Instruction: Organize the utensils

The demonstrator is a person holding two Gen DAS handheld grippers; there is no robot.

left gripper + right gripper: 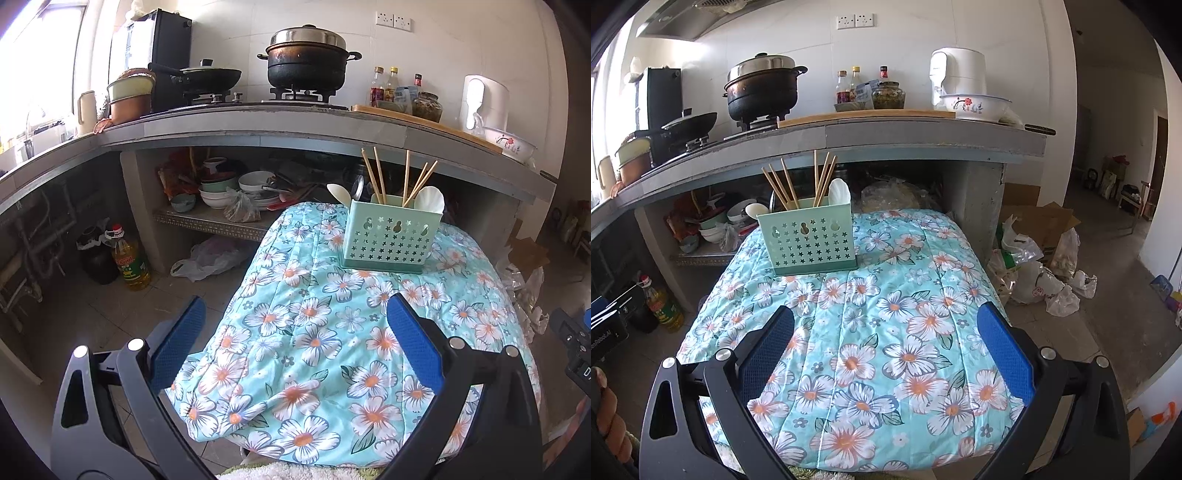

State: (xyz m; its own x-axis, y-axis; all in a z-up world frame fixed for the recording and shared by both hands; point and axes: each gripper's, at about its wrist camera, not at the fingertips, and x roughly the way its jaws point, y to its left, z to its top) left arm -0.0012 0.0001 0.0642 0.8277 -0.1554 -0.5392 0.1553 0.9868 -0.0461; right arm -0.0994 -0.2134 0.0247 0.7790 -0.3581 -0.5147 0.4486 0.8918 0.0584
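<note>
A mint green utensil holder (389, 238) with star cut-outs stands upright at the far side of a table covered in a floral quilt (314, 332). It holds several wooden chopsticks (380, 177) and two white spoons (430, 199). The holder also shows in the right wrist view (809, 243), with the chopsticks (798, 182) and a white spoon (839, 192) in it. My left gripper (295, 314) is open and empty, held above the near part of the quilt. My right gripper (886, 317) is open and empty, well short of the holder.
A kitchen counter (258, 125) runs behind the table with a black pot (306, 59), a wok, bottles and a white appliance (956, 77). Bowls are stacked on the shelf below (236, 188). An oil bottle (129, 258) and plastic bags (1041, 284) stand on the floor.
</note>
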